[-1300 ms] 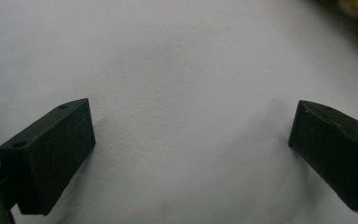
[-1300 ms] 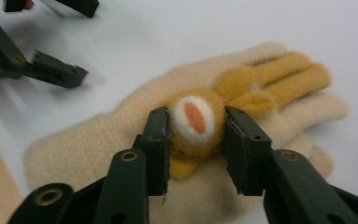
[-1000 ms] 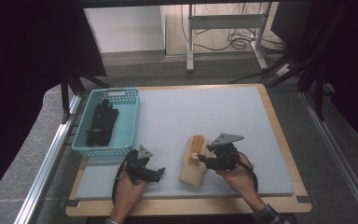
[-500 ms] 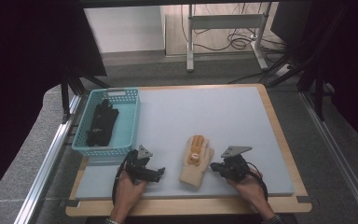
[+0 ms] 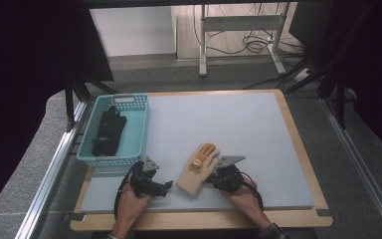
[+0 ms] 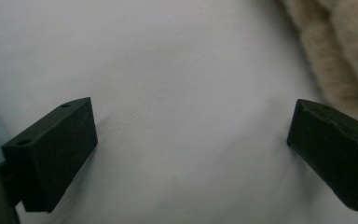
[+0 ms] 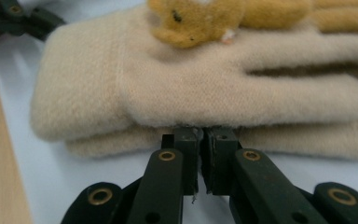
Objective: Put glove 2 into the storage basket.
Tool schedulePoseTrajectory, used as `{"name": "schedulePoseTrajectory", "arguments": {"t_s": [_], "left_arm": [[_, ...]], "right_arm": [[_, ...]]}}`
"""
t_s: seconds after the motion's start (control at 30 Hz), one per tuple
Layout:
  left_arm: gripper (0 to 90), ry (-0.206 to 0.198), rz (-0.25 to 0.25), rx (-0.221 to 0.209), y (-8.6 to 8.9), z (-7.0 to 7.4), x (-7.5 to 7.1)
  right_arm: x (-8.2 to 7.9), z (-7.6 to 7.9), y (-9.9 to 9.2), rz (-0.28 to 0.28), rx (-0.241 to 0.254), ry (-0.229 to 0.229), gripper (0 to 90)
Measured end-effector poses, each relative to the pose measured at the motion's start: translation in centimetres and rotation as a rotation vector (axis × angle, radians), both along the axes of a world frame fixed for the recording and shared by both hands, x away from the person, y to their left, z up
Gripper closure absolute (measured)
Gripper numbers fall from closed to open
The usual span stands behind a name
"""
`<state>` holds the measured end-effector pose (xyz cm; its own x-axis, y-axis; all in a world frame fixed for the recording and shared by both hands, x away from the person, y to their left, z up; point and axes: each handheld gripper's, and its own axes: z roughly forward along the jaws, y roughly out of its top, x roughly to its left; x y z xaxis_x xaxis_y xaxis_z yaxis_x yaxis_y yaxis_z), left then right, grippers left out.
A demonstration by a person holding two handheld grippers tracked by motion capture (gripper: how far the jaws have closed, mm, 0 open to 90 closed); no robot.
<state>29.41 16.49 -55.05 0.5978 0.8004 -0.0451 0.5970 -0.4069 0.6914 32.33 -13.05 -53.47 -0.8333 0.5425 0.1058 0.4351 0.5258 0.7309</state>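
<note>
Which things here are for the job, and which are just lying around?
For the job: beige glove, right tongs shut at its edge, left tongs open beside it.

Lying about: blue basket, black gloves inside it, white mat.

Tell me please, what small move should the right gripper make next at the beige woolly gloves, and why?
Probably a short lift. The right gripper has its jaws nearly together at the near edge of the stacked beige woolly gloves, seemingly pinching the fabric, though the pinch itself is hidden. The left gripper stands open over the white mat. Lifting slightly would show whether both gloves come up before carrying them toward the blue plastic basket.
</note>
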Motion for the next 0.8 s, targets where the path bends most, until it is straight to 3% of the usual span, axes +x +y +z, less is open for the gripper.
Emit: {"name": "schedulePoseTrajectory", "arguments": {"t_s": [0.17,0.33,0.5,0.8], "left_arm": [[1.9,-0.002,0.0,0.002,0.6,0.0,-0.2],[1.8,0.002,0.002,0.001,0.5,-0.1,-0.2],[1.3,0.003,0.01,-0.001,0.4,-0.1,-0.2],[1.2,0.0,0.012,-0.003,0.4,-0.1,-0.2]], "right_arm": [[0.7,-0.2,1.9,0.008,0.0,-0.029,81.2],[0.3,0.1,1.6,0.026,-0.025,-0.047,73.6],[0.6,0.8,-1.0,-0.01,-0.037,-0.055,60.8],[1.4,1.9,-7.0,-0.141,-0.045,-0.086,34.0]]}}
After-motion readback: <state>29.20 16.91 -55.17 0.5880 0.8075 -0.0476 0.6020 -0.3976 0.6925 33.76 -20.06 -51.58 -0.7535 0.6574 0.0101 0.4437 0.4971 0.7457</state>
